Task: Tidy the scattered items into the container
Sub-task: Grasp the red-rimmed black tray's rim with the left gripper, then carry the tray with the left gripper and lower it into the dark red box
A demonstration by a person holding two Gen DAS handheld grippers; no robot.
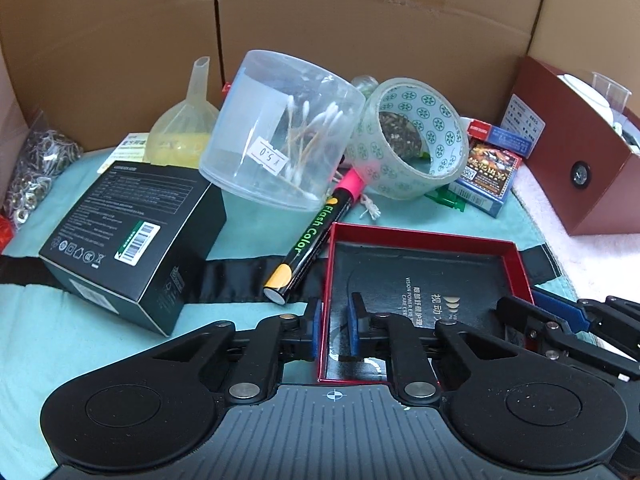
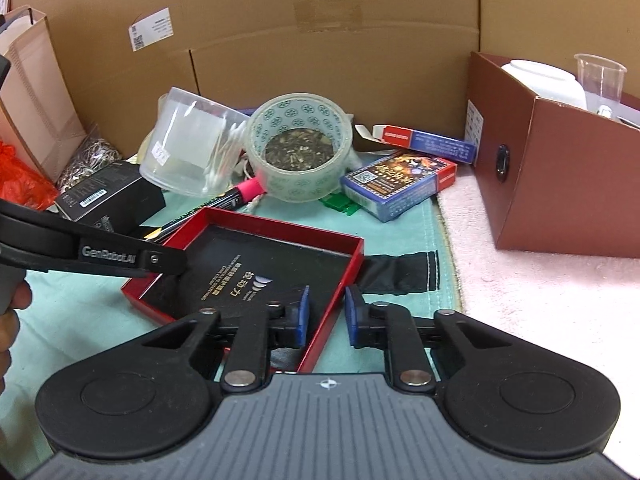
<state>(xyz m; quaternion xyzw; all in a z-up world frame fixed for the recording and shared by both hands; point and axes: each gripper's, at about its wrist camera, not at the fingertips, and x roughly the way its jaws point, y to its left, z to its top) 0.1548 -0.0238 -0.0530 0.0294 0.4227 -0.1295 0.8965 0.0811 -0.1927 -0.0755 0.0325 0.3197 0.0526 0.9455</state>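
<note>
A shallow red tray (image 1: 424, 240) with a black printed lining lies near the front of the worktop (image 1: 100, 340), on a pale green cloth crossed by one black band (image 1: 240, 276). The left hand-held gripper (image 1: 334, 330) straddles the tray's left wall, one blue pad outside and one inside; its jaws are slightly parted and the pads do not visibly press the wall. The right hand-held gripper (image 2: 326, 316) straddles the tray's (image 2: 344, 248) near right wall in the same way, with visible gaps on both sides of the wall.

Beyond the tray's far edge the clutter crowds in: one marker (image 1: 316, 236) with a pink cap lies just off the far left corner, one clear tub of cotton swabs (image 1: 280, 132) lies tipped on its side, and one roll of clear tape (image 1: 412, 140) leans beside it. One black carton (image 1: 128, 240) sits to the left, one funnel (image 1: 188, 124) behind it, and one bag of metal rings (image 1: 40, 164) at far left. Two card packs (image 2: 400, 184) sit to the right.

One brown container (image 2: 560, 168) stands at far right on a pink mat (image 2: 540, 300), holding a white bowl (image 2: 544, 80) and a clear cup (image 2: 600, 76). Open mat lies between it and the tray. A cardboard wall (image 2: 320, 40) closes the back.
</note>
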